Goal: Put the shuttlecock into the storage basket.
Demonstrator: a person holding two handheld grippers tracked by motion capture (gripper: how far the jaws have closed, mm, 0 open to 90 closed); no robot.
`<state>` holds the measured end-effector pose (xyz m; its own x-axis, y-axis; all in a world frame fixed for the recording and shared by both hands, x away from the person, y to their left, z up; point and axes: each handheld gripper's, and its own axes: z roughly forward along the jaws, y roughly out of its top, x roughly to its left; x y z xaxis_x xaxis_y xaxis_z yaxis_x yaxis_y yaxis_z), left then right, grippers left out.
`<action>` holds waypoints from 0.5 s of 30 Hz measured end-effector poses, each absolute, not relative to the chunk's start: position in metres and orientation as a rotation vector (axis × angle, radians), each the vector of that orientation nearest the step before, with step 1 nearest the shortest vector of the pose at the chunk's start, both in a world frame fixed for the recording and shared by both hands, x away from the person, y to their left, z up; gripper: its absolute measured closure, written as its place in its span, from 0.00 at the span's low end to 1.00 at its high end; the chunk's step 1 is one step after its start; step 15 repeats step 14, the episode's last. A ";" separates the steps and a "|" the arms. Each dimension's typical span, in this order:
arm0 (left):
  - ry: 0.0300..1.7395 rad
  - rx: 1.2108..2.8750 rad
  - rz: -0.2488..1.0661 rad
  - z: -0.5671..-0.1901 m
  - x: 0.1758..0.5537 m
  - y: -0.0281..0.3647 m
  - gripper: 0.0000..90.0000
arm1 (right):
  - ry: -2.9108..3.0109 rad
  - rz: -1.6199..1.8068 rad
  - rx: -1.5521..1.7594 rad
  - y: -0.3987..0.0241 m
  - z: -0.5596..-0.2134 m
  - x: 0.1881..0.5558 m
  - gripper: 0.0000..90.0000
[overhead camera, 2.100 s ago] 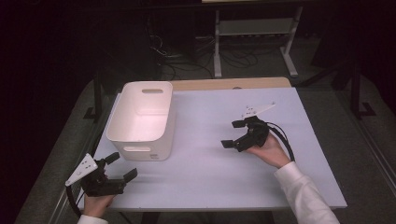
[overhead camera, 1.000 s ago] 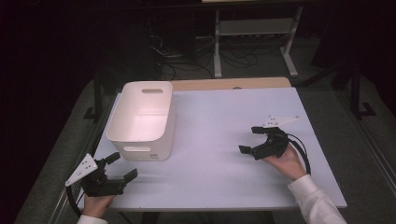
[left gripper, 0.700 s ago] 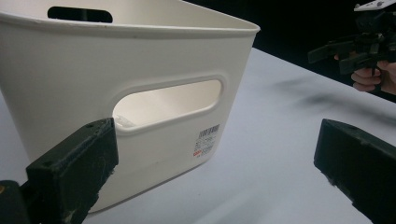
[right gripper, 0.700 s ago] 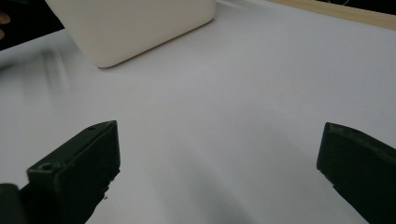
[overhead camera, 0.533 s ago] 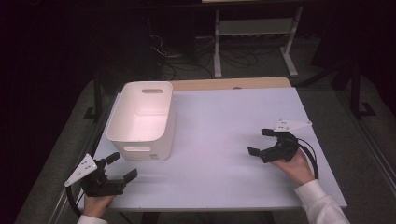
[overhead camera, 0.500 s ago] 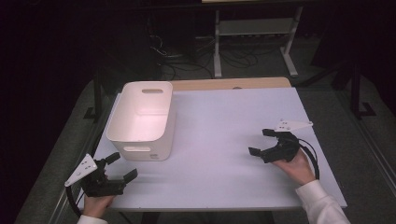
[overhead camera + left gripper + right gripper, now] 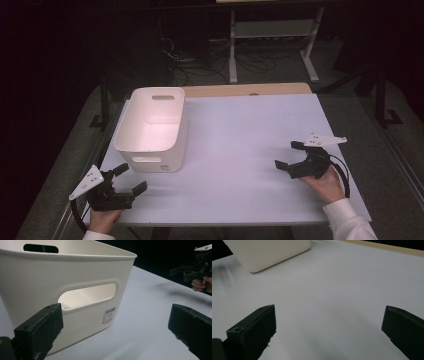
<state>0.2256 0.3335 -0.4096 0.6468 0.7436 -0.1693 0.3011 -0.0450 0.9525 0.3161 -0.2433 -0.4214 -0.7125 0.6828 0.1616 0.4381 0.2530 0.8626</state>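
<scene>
holding both tongs agape, left tongs (image 7: 130,181) nr white bin (image 7: 150,130), right tongs (image 7: 289,155)

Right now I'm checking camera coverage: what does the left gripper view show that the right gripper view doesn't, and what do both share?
Left gripper view alone: the white bin's handle slot, its barcode label, and the other hand's tool far off at upper right. Right gripper view alone: the wooden strip along the table's far edge. Both share the bin, the white tabletop, and a pair of black jaws spread wide apart with nothing between them.
</scene>
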 end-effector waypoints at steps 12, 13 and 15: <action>0.870 1.628 0.437 -0.409 0.225 0.333 0.00 | 2.254 1.443 1.057 -0.248 -0.424 0.312 0.00; 0.869 1.629 0.437 -0.409 0.225 0.333 0.00 | 2.254 1.442 1.055 -0.248 -0.424 0.312 0.00; 0.870 1.625 0.437 -0.409 0.225 0.333 0.00 | 2.259 1.439 1.055 -0.248 -0.425 0.312 0.00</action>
